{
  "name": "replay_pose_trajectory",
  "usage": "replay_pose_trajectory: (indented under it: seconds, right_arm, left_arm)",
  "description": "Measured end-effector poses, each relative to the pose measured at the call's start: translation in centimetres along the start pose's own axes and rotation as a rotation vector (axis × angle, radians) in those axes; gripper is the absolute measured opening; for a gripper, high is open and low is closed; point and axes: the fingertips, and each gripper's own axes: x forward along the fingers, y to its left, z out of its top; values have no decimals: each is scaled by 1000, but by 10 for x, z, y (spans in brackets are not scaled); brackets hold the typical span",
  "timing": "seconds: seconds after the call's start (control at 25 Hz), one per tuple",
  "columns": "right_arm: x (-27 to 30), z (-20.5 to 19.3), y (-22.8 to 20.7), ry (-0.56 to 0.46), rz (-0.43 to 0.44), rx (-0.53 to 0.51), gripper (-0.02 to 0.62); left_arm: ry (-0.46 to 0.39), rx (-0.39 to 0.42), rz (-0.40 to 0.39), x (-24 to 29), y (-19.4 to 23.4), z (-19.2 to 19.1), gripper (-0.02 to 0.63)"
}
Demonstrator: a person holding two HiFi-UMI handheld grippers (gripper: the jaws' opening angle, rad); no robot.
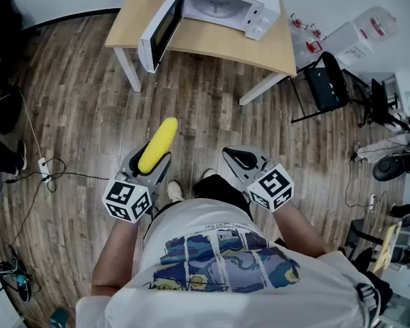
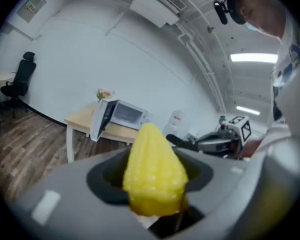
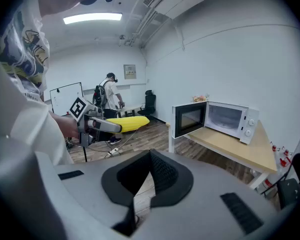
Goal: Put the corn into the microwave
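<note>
A yellow corn cob sticks forward out of my left gripper, whose jaws are shut on its lower half; in the left gripper view the corn fills the middle between the jaws. My right gripper is held beside it, shut with nothing in it. The white microwave stands on a wooden table some way ahead, its door swung open to the left. It also shows as a small microwave in the left gripper view and a larger microwave in the right one.
Wooden floor lies between me and the table. A black chair stands right of the table, with white boxes behind it. Cables and a power strip lie on the floor at left. Another person stands far back in the room.
</note>
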Motion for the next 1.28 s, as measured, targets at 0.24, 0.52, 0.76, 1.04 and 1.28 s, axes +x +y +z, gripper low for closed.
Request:
replay_pose_trajectory:
  seconds: [0.24,0.52,0.76,1.04,1.28]
  right_arm:
    - [-8,-7,-18,-17,-47,41,9]
    - [-18,-12,-84,-44,-81,78,9]
    - [-15,1,-166,-88,-86,98,9]
    - [-31,1,-258,-101,-80,107,128]
    - [-42,-20,-318,-73,-94,166,124]
  left_arm:
    - [27,44,-45,30,-9,6,253]
    - [59,68,-42,95,-10,24,253]
    - [82,129,-17,173,-7,59,252]
    - [65,146,58,267,11,101,252]
    - [78,152,120,343,34,121,252]
